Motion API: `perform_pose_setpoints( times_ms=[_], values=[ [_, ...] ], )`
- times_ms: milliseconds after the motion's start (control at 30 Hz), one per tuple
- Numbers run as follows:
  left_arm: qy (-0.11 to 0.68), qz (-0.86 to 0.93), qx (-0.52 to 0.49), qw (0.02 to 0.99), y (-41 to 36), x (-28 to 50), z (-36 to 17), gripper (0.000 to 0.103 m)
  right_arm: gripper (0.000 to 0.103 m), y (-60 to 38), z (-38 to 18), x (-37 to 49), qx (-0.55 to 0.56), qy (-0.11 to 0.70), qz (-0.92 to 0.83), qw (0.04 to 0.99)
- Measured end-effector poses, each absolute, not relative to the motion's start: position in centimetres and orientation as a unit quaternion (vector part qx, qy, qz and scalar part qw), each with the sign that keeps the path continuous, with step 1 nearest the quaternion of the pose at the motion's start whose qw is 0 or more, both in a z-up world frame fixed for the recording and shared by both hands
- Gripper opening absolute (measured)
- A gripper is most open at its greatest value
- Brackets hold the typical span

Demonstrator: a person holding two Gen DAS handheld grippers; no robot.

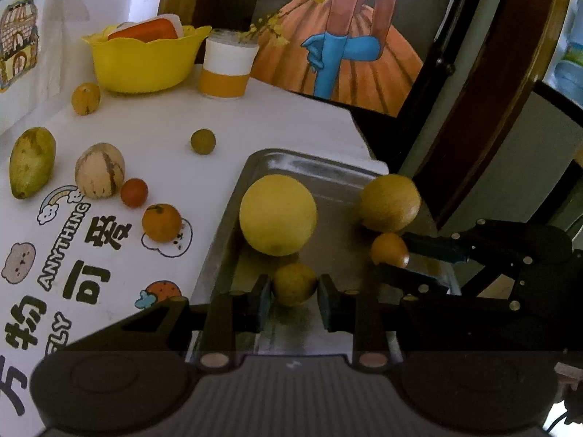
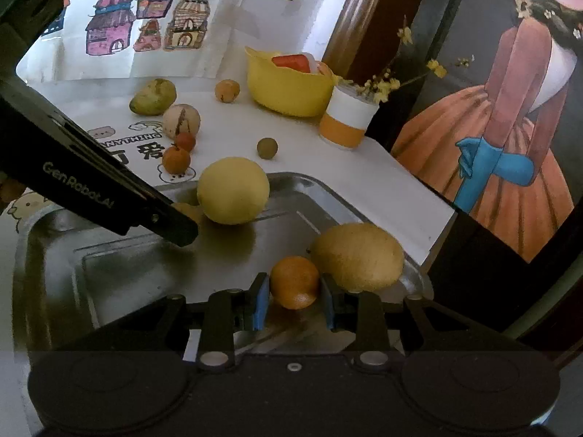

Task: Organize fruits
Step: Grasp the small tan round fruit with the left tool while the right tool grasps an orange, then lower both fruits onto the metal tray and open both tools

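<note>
Black left gripper (image 1: 294, 293) pinches a small yellow-green fruit (image 1: 294, 284) over the metal tray (image 1: 277, 162); right gripper (image 2: 294, 295) clamps a small orange (image 2: 294, 282) there too; more fruit sits out on the counter (image 1: 175, 120).

Big yellow fruit (image 2: 233, 190) and left tool (image 2: 175, 224) crowd the tray (image 2: 51, 255); its middle lies open.
</note>
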State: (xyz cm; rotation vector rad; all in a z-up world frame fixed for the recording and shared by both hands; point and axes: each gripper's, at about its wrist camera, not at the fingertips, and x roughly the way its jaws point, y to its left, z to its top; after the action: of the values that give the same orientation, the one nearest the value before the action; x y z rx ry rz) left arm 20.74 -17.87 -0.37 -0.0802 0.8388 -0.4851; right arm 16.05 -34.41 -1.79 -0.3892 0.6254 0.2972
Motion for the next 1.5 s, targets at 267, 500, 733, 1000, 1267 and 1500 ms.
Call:
perform_pose_setpoints(
  times_ms=[267,500,733,1000,1267,1500],
  values=[
    [0.408,-0.231,-0.04,0.882,-17.7,20.8,-0.6,0.031,0.035,-34.6,-1.7,16.3,-0.177,0.301,0.139,0.927],
    [0.392,-0.225,-0.058,0.89,-16.4,19.5,1.0,0.053,0.055,-34.6,0.3,14.4,-0.169,0.284,0.127,0.935],
    [0.345,-0.207,-0.072,0.913,-13.7,16.5,4.1,0.093,0.082,-34.1,4.0,10.8,-0.152,0.244,0.107,0.952],
    [0.3,-0.189,-0.074,0.932,-9.9,11.9,6.9,0.102,0.102,-32.2,7.5,5.1,-0.13,0.224,0.1,0.961],
    [0.303,-0.195,-0.039,0.932,-7.0,7.3,7.0,0.103,0.102,-29.5,8.6,-0.8,-0.133,0.264,0.099,0.95],
    [0.363,-0.192,-0.009,0.912,-4.6,5.3,5.4,0.102,0.102,-26.9,8.2,-3.5,-0.108,0.309,0.122,0.937]
  ],
)
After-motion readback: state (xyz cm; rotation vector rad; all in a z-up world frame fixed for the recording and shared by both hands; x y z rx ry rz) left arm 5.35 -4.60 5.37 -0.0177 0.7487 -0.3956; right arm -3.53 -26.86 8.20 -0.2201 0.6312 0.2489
